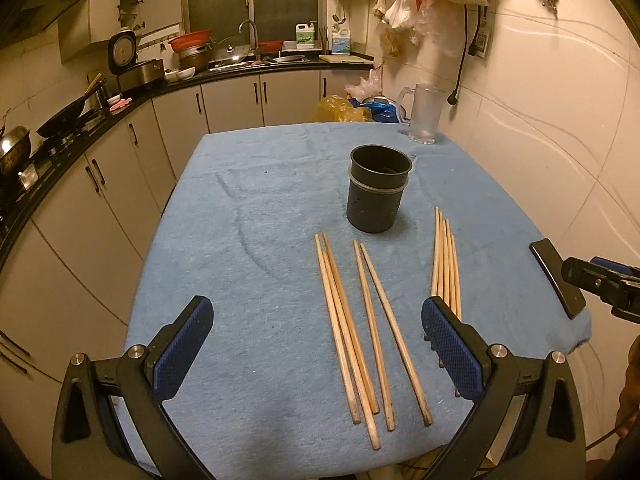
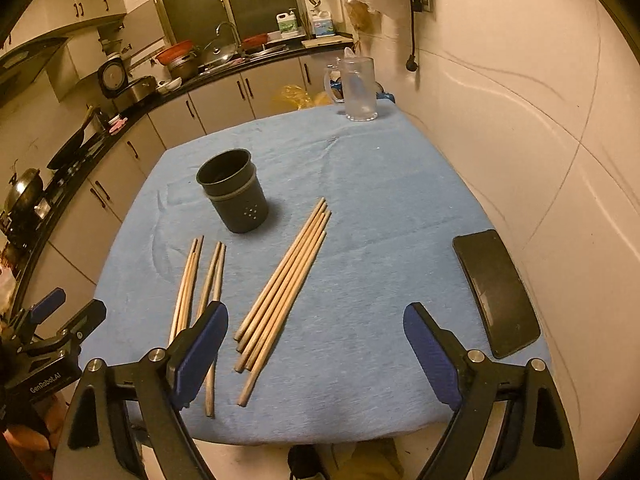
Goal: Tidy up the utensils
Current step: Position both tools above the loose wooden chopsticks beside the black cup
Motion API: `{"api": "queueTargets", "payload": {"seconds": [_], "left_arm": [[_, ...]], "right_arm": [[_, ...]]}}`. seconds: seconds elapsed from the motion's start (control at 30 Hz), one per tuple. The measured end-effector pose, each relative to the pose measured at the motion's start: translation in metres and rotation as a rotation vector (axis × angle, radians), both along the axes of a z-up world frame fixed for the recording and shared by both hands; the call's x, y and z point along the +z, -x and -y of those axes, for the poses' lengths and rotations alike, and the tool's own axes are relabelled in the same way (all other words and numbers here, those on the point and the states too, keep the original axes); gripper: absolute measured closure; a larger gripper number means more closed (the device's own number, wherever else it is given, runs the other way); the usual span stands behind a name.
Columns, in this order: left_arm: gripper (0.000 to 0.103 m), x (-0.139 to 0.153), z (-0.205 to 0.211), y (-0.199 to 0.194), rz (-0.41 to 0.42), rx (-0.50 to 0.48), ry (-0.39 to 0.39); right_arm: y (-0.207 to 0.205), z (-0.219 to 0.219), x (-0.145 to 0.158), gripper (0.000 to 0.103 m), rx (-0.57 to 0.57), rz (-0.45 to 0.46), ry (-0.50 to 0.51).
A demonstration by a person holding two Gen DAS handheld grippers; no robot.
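Observation:
Several wooden chopsticks lie loose on the blue cloth. One bundle lies to the right, and two smaller groups lie to the left. Behind them a dark cylindrical utensil holder stands upright, and I see nothing in it. My left gripper hovers open above the near ends of the left groups. Over the cloth beside the bundle, my right gripper is open with nothing between its fingers. The right gripper's body shows at the left wrist view's right edge.
A black phone lies at the table's right edge by the wall. A clear plastic jug stands at the far right corner. Kitchen counters curve along the left and back. The table's near edge is just below the grippers.

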State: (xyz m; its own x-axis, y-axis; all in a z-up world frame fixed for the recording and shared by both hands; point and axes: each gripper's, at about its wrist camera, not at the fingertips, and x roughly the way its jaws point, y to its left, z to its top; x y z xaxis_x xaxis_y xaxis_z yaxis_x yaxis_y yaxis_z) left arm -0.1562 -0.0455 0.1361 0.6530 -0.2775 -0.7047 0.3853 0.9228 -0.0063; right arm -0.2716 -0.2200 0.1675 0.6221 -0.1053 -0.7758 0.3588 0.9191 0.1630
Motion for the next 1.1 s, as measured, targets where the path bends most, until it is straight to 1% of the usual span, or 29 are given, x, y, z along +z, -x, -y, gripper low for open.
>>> {"api": "queueTargets", "payload": {"seconds": [0.17, 0.33, 0.87, 1.1], "left_arm": [[0.0, -0.001, 0.002, -0.002, -0.006, 0.0, -0.007], [0.0, -0.002, 0.001, -0.002, -0.005, -0.003, -0.006], [0.0, -0.003, -0.002, 0.0, -0.005, -0.003, -0.007], [0.0, -0.005, -0.009, 0.002, -0.007, 0.0, -0.002]], "right_arm": [[-0.001, -0.005, 0.003, 0.015, 0.021, 0.006, 0.003], [-0.002, -0.007, 0.002, 0.016, 0.023, 0.002, 0.005], [-0.003, -0.013, 0.0, 0.017, 0.032, -0.006, -0.006], [-0.004, -0.018, -0.001, 0.017, 0.034, -0.013, -0.011]]}}
